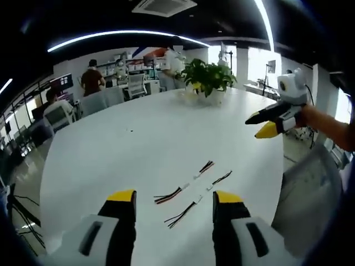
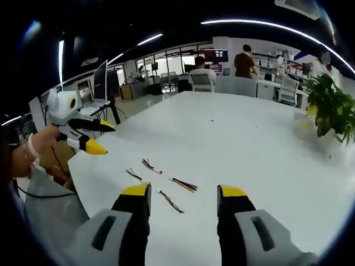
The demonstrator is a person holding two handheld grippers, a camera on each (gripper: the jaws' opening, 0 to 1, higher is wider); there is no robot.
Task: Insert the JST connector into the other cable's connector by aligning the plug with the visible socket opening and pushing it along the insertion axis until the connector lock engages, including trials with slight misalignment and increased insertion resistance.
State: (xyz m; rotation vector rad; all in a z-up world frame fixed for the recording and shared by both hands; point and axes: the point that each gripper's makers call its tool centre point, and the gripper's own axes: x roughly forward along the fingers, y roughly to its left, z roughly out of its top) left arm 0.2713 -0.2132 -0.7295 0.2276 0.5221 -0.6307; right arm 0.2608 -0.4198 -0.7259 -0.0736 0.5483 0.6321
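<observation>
Nearest the lens in the left gripper view, the left hand-held gripper (image 1: 174, 199) hangs over the white surface (image 1: 138, 133) with its yellow-tipped jaws wide apart and nothing between them; the right hand-held gripper (image 2: 184, 195) is likewise spread and empty in its own view. Just beyond the left jaws lie the two cables: the nearer cable (image 1: 195, 206) and the farther cable (image 1: 183, 188), side by side and roughly parallel, each with a small pale connector midway (too small to tell plug from socket here). In the right gripper view the same wires appear as short dark strands (image 2: 183, 184) just ahead of the jaws. Farther off stands a potted plant (image 1: 206, 77), and beyond it chairs, desks and people at the room's far side. Nothing is grasped yet, so the task looks to be at its start. The risk I judge greatest is a pinch on thin wire rather than connector body, letting the housing swivel and meet the socket askew, jamming before the lock catches.
</observation>
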